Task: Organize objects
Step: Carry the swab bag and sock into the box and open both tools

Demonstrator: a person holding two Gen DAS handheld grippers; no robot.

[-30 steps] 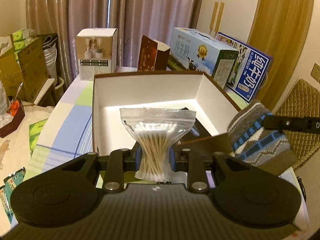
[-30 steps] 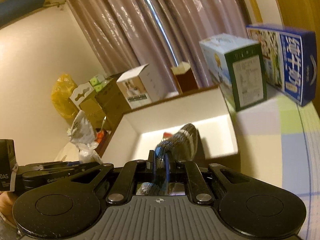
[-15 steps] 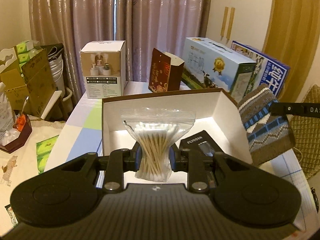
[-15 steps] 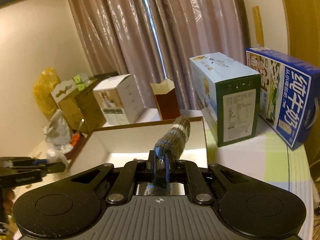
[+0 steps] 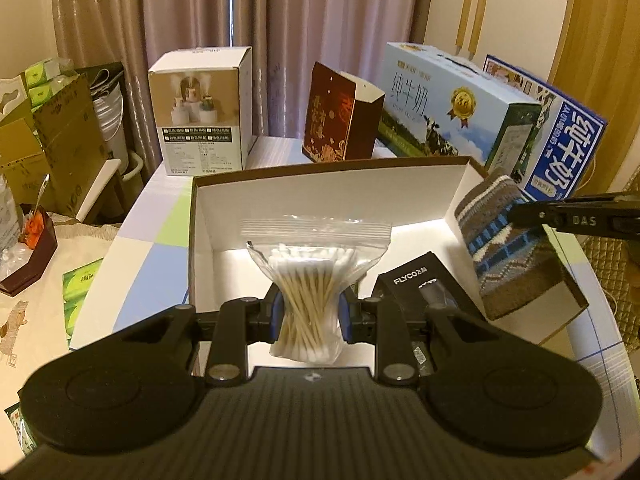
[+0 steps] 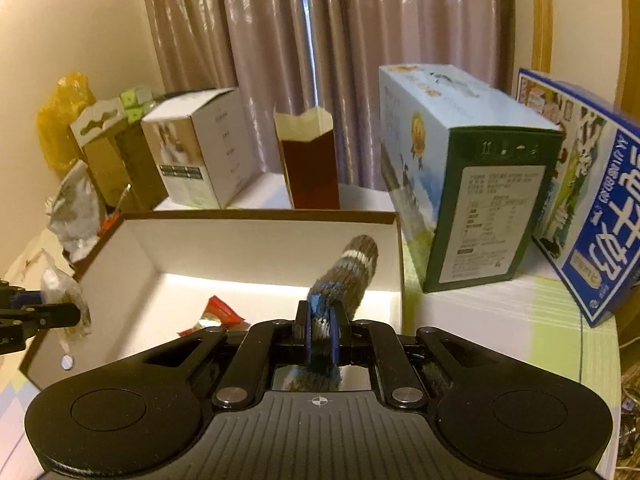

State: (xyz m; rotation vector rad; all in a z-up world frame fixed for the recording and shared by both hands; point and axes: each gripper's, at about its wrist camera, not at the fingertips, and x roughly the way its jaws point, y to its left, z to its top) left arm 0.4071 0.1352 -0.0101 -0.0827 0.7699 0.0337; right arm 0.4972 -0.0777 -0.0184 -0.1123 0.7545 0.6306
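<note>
Two grippers, both loaded, and over the last second both have pulled up and back from the open box. The left gripper has its fingers clamped on the waist of a swab bag; the bag now sits higher against the box's back wall than a second ago, when the view was lower and closer in. Just ahead and to the right of those fingers a black Flyco pack lies on the box floor.

The right gripper is pinched tight on a striped sock, toe end sticking out past the fingers toward the box's right wall. A second ago this view looked steeply down into the box; now it's levelled out and the milk cartons beyond the fingers fill the right side. From the left view the sock hangs over the box's right rim. A red wrapper sits in the box just left of the right fingers.

My read: neither item is dropped yet, so both are still to be placed, and backing off looks like lining up rather than finishing. Box has plenty of free floor ahead of the left fingers for the swabs.
</note>
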